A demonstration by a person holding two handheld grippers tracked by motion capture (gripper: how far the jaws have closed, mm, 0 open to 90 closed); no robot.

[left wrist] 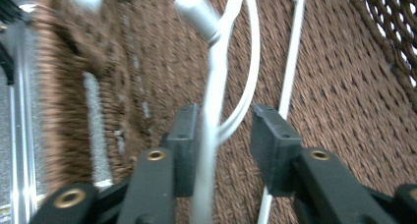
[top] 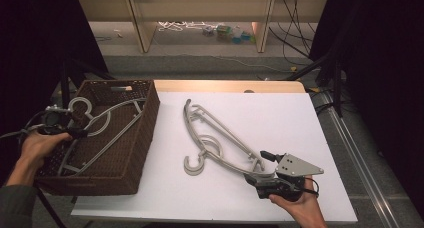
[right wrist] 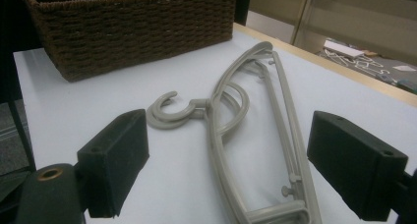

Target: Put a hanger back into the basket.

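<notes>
- We judged the work to be the packing of grey plastic hangers into the brown woven basket (top: 145, 133), and at this moment it stood roughly half done.
- One hanger (top: 107, 133) already lay inside the basket, slanting across its floor with the hook up near the far left corner.
- The left gripper (top: 75, 133) reached in over the basket's left wall. In the left gripper view its jaws stood parted on either side of the hanger's thin rail (left wrist: 209, 150); one pad looked just beside or touching the rail, the other was clear of it, so we read this as a let-go and not a pinch.
- That picture was blurred, so we could not tell whether the near pad pressed on the rail at all.
- The second hanger (top: 220, 143) lay flat on the white table (top: 280, 118), well apart from the basket, its hook pointing towards the person.
- The right gripper (top: 257, 180) rested by the near end of that hanger. In the right gripper view its jaws were spread wide, with the hanger (right wrist: 236, 135) lying ahead between them and untouched.
- What was left, as we judged it: close on the second hanger, carry it across to the basket and lay it beside the first.
- Apart from the one hanger, we saw nothing else in the basket.
</notes>
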